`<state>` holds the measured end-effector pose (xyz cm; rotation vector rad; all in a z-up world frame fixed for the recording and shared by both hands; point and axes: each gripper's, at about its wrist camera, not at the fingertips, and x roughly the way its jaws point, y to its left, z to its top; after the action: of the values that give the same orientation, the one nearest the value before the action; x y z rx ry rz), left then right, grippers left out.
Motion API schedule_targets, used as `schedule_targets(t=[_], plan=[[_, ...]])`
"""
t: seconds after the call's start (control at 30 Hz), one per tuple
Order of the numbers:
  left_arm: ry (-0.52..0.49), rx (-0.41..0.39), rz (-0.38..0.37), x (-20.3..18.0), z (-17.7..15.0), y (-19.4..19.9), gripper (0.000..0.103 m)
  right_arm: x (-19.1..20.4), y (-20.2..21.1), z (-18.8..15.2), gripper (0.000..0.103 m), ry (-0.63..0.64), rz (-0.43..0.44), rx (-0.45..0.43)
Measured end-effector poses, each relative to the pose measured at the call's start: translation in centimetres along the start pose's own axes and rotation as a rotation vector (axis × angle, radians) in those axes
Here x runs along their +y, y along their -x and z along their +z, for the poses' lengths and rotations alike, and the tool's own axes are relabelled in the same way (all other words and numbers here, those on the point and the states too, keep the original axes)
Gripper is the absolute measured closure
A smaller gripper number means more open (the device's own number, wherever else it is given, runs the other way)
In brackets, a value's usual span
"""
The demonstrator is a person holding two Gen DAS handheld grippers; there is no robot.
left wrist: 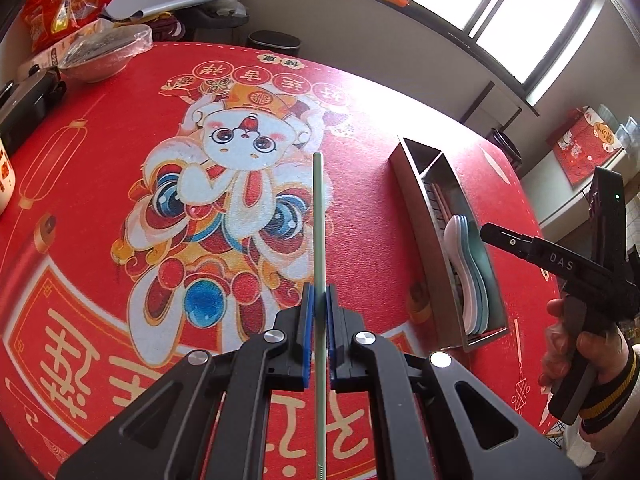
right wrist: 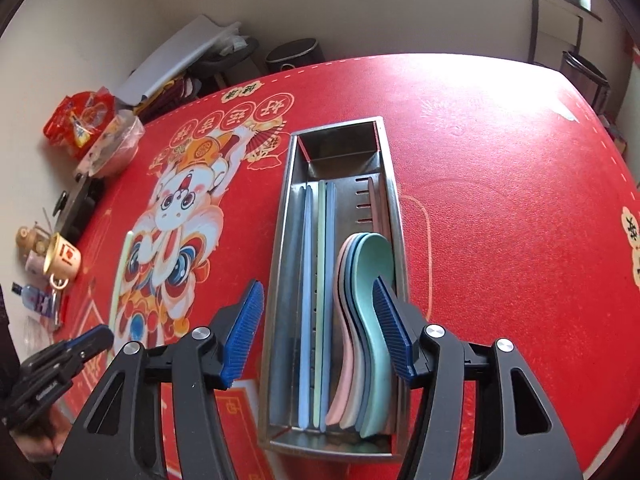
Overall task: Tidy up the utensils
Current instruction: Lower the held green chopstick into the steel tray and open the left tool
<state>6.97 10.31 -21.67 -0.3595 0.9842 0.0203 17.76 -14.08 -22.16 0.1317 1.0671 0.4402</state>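
My left gripper (left wrist: 318,305) has its jaws clamped on a pale green chopstick (left wrist: 319,216) above the red bench (left wrist: 100,184). Right gripper (right wrist: 320,328), jaws apart, hangs empty over the metal organizer (right wrist: 280,240), where the spoons (right wrist: 370,280) lie stacked. Next, I judge: carry the chopstick to the chopstick slot, aligned lengthwise.

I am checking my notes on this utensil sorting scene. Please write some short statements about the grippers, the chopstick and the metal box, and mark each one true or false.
1. The left gripper is shut on a pale green chopstick. True.
2. The right gripper is shut on a spoon. False: its jaws stand open, holding nothing.
3. The mint green spoon lies in the long steel organizer box. True.
4. The box's small far compartment holds spoons. False: it looks empty.
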Motion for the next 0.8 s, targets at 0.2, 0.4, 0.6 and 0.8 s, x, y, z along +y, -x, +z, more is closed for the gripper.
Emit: schedule_targets(t=[0.2,0.4,0.6,0.8], plan=[[-0.026,0.010,-0.021,-2.5,0.3,-0.8,0.097,-1.7,2.7,-0.9,0.014,-0.006,0.036,-0.062],[-0.035,0.021,-0.046,-5.1,0.6,-1.8,0.097,-3.2,4.1,-1.5,0.014,0.033,-0.021,-0.082],[-0.015,0.017,-0.084,-8.0,1.2,-3.2,0.097,-5.2,5.5,-1.9,0.014,0.040,-0.033,-0.092],[0.044,-0.002,-0.140,-10.5,2.6,-5.2,0.097,-7.4,6.9,-2.2,0.014,0.045,-0.070,-0.098]])
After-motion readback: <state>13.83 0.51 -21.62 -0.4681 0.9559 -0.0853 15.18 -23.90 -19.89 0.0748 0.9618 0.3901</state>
